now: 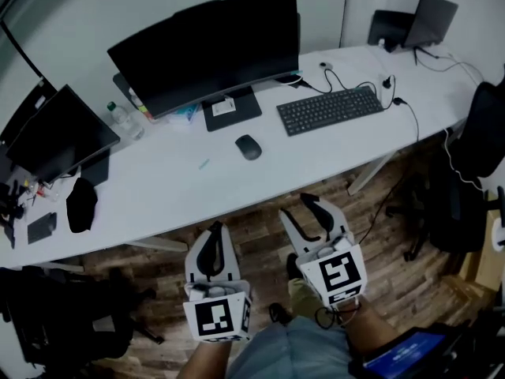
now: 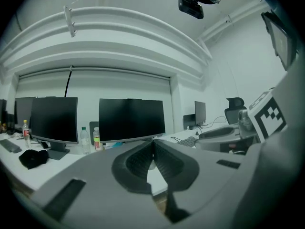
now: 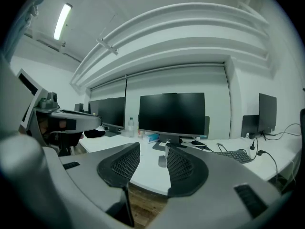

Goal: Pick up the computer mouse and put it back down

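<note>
Desk holds mouse, head view; gripper views: left gripper jaws together, right gripper jaws apart, empty.

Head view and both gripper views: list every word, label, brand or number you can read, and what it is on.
No text can be read in any view.
White card on the monitor stand: print too small to read.
Keyboard: key legends too small to read.
Bottles: labels blurred.
Marker cubes: black-and-white squares only, no letters.
</note>
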{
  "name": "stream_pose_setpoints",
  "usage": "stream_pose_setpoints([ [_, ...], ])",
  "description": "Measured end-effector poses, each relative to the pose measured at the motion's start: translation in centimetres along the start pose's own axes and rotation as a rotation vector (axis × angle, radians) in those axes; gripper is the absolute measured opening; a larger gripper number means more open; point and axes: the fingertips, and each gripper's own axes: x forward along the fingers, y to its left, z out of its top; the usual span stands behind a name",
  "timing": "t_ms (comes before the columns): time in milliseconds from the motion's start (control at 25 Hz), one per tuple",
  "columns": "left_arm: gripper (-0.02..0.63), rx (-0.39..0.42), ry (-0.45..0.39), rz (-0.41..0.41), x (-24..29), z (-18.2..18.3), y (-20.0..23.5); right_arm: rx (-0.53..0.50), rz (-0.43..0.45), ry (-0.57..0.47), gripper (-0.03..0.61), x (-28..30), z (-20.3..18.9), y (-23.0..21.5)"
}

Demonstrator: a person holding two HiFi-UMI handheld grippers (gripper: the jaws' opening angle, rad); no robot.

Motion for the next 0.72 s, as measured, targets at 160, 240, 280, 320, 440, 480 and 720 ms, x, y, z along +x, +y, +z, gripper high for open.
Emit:
stream_pose_setpoints([
  [160, 0.005, 0.028, 0.033, 0.013, 4.6, 0.0, 0.4, 0.032, 0.01, 0.005, 0.183, 3.6, -0.2, -3.0],
  [240, 0.005, 0.035, 0.044, 0.019, 6.5, 0.1, 0.6, 0.046, 0.015, 0.001, 0.183, 5.2, 0.0, -4.4],
  [280, 0.005, 0.037, 0.048, 0.019, 7.4, 0.2, 0.6, 0.051, 0.018, -0.002, 0.183, 5.9, 0.1, -5.0],
  [320, 0.005, 0.04, 0.051, 0.019, 8.2, 0.4, 0.5, 0.055, 0.02, -0.006, 0.183, 6.5, 0.3, -5.6],
  [440, 0.005, 0.056, 0.05, 0.023, 10.4, 1.2, 0.4, 0.067, 0.029, -0.014, 0.181, 8.2, 0.8, -7.3],
  [480, 0.005, 0.063, 0.047, 0.026, 11.1, 1.5, 0.4, 0.069, 0.032, -0.016, 0.181, 8.8, 1.0, -7.8],
  [720, 0.005, 0.081, 0.007, 0.076, 13.9, 3.9, 0.9, 0.05, 0.065, -0.051, 0.179, 11.8, 2.9, -9.9],
])
